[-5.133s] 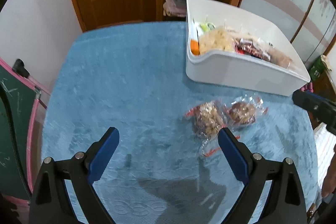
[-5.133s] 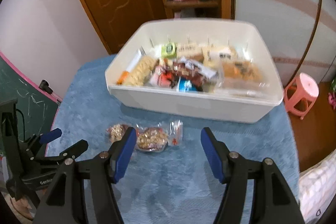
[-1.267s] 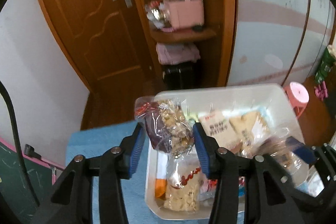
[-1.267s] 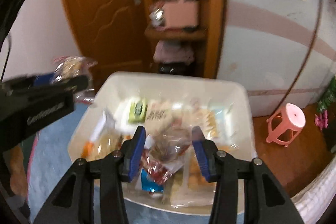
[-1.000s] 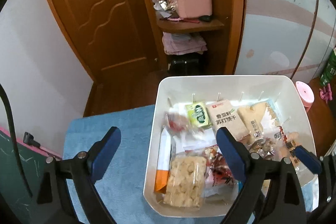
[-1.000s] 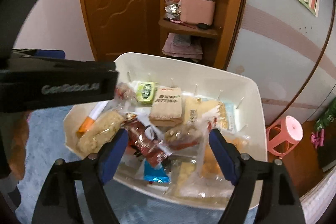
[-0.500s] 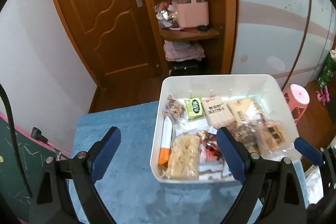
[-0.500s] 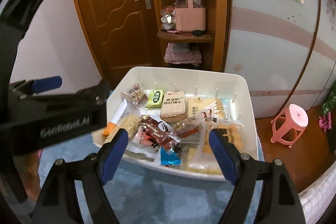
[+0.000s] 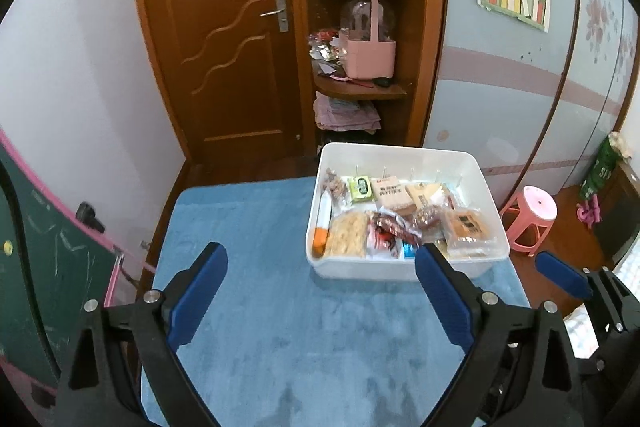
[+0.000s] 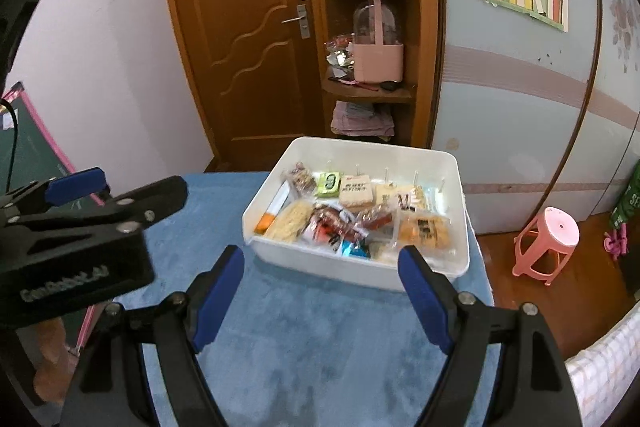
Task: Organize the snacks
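A white plastic bin [image 9: 400,271] stands at the far right of the blue table [image 9: 260,227] and holds several wrapped snacks [image 9: 384,227]. It also shows in the right wrist view [image 10: 352,271] with the snack packs [image 10: 352,215] inside. My left gripper [image 9: 320,283] is open and empty, held above the table, short of the bin. My right gripper [image 10: 320,287] is open and empty, just short of the bin's near wall. The left gripper's body [image 10: 76,235] shows at the left of the right wrist view.
A green chalkboard with a pink frame [image 9: 48,267] stands left of the table. A pink stool [image 9: 532,215] is on the floor to the right. A wooden door [image 9: 224,47] and a corner shelf with a pink basket [image 9: 370,51] lie behind the table.
Both grippers let go of their snack packs into the bin, opened wide, then drew back and up from it. The bin now looks smaller and farther off.
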Available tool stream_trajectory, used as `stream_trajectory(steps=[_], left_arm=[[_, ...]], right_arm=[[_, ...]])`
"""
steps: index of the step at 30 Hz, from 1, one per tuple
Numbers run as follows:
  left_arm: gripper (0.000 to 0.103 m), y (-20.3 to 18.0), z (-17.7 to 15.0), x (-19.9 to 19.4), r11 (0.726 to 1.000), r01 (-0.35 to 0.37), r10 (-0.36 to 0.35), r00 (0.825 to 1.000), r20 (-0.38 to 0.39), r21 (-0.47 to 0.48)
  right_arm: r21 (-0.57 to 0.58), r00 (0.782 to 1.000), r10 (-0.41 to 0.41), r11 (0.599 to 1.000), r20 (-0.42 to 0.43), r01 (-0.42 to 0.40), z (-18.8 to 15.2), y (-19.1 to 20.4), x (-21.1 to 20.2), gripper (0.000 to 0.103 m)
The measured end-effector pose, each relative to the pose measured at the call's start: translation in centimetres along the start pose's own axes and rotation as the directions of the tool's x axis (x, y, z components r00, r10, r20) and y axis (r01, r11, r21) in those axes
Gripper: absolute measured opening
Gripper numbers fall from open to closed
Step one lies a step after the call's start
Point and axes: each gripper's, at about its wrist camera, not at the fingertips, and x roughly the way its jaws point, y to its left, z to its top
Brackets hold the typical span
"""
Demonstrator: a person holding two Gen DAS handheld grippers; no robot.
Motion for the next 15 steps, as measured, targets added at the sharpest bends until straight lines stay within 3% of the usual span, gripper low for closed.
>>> stream_trajectory(steps=[7,15], left_arm=[[0.095,1.5,-4.9,-4.9,0.998,0.005,-0.006,1.000,-0.012,-0.065],[0.100,2.2,-10.4,-10.6,0.996,-0.021,0.026,0.997,0.066,-0.085]], right_arm=[[-0.019,1.000,0.003,1.000,-0.007,-0.003,-3.1,1.5,-4.1,0.080],[-0.087,0.999,-0.003,0.996,-0.042,0.000,-8.0,4.1,-7.1,0.081]])
